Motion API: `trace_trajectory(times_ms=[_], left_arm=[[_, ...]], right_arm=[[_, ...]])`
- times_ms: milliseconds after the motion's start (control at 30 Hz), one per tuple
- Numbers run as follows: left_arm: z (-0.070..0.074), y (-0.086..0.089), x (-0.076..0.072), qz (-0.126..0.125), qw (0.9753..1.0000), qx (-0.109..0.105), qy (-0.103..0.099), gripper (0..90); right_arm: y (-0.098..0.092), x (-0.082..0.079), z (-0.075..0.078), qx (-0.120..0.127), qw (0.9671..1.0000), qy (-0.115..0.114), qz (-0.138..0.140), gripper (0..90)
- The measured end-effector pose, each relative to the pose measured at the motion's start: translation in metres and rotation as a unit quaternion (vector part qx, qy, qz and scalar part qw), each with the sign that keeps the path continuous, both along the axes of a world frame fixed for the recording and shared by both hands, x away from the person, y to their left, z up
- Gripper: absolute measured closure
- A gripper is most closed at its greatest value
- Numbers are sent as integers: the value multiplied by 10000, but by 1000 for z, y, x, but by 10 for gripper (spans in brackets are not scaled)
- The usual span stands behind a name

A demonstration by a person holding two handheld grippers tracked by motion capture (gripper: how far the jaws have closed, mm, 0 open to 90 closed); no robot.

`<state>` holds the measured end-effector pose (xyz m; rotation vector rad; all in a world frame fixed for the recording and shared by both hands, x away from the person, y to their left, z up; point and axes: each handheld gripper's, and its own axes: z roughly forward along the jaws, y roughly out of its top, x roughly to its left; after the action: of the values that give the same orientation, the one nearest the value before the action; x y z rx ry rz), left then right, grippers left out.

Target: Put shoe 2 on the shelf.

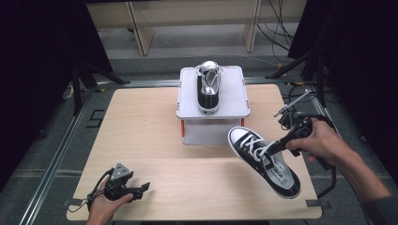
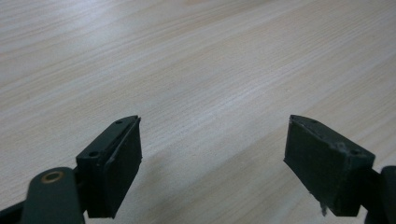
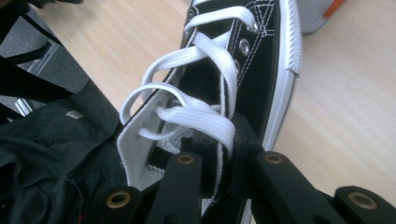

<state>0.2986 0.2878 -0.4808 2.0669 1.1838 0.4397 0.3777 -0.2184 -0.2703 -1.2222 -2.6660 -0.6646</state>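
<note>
A black canvas sneaker (image 1: 265,159) with white laces and a white toe cap lies on the table's right side, toe toward the stand. My right gripper (image 1: 278,146) is shut on the lace-side edge of its upper (image 3: 219,135), jaws pinching the fabric by the eyelets. A second black sneaker (image 1: 208,87) stands on a white raised stand (image 1: 234,105) at the table's far middle, heel toward me. My left gripper (image 1: 144,190) rests near the front left corner, jaws wide apart over bare wood (image 2: 210,93), with nothing between them.
The wooden table (image 1: 150,136) has free surface in its middle and left. Dark curtains flank both sides. Cables and a metal frame run along the right edge (image 1: 300,101). Wooden furniture legs stand on the floor beyond the table.
</note>
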Motion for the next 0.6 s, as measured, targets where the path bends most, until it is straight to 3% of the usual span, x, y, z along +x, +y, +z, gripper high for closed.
trace_trajectory(times_ms=[33,100,133,167,233,267,367,600], left_arm=[[0,0,0,-7,10000,20,12,184],[0,0,1,-8,10000,-8,-6,184],[0,0,1,-8,10000,-8,-6,185],[0,1,2,-90,9999,66,-48,185],[-1,0,1,20,10000,-4,0,184],[-1,0,1,20,10000,-4,0,184],[1,1,0,-17,10000,28,7,184],[0,0,0,-32,10000,27,-20,184]], right_arm=[[-1,1,6,16,9999,-138,68,845],[-2,0,27,9,9999,-155,-55,845],[-2,0,27,9,9999,-155,-55,845],[-3,2,38,34,9997,-209,-73,845],[-1,6,47,64,9995,-273,-108,846],[-1,6,47,64,9995,-273,-108,846],[6,18,67,77,9994,-313,-139,846],[15,44,85,4,9978,-620,-240,847]])
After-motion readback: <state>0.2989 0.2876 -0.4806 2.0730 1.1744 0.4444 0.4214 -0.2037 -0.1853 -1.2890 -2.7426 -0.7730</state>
